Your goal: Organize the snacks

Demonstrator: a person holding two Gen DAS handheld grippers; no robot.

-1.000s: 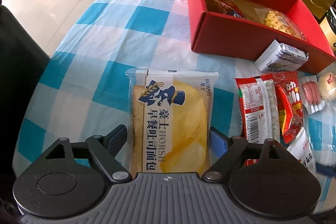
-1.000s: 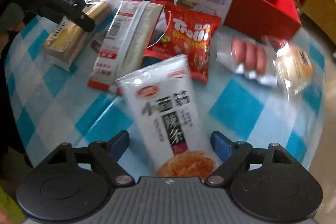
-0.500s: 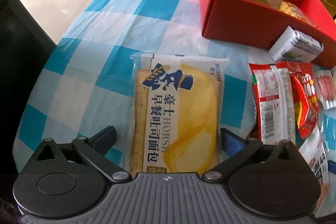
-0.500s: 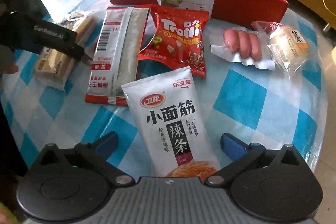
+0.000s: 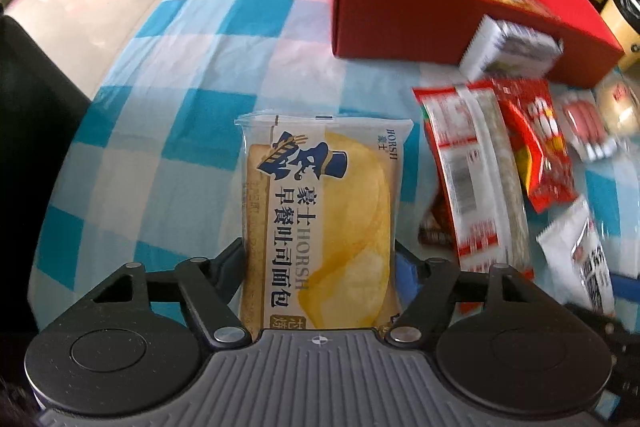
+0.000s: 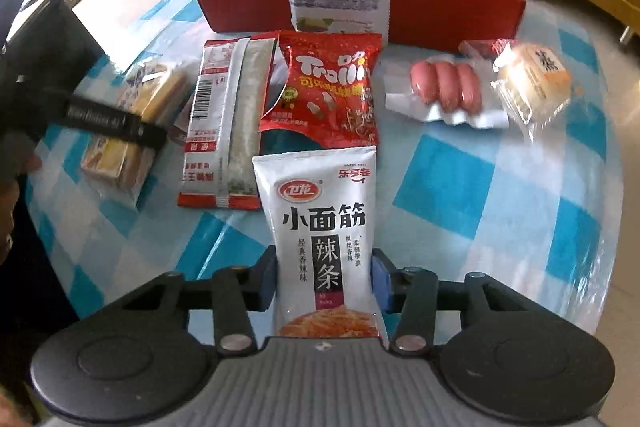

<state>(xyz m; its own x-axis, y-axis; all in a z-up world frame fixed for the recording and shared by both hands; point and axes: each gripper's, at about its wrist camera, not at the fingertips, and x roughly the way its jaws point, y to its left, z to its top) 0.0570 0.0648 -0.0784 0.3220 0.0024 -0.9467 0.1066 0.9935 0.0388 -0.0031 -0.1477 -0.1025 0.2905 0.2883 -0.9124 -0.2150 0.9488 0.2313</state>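
Closing both tools at once, we are now pinching a pack in each: half a second ago the jaws were standing wide of the packs, and now they are pressing against their sides. Our left hand-held gripper (image 5: 320, 269) is squeezing the near end of the bread pack (image 5: 320, 219), and our right hand-held gripper (image 6: 325, 281) is squeezing the lower part of the white strip pack (image 6: 320, 227). Both packs are lying on the checked surface (image 5: 192, 75), not yet lifted, so we are judging the grasp step as just made and the carry to the red box (image 6: 400, 11) as next.

Other snacks are crowding the way. A long red-and-white pack (image 6: 224, 123) and a red Trolli bag (image 6: 328, 91) are lying between the strip pack and the box, the bag's edge touching the strip pack's top. A small grey-white pack (image 6: 336, 7) is leaning against the box wall, and sausages (image 6: 444, 87) and a wrapped cake (image 6: 532, 83) are sitting to the right. We are expecting to lift high enough to pass over these and the wall. The box is already holding a few snacks.
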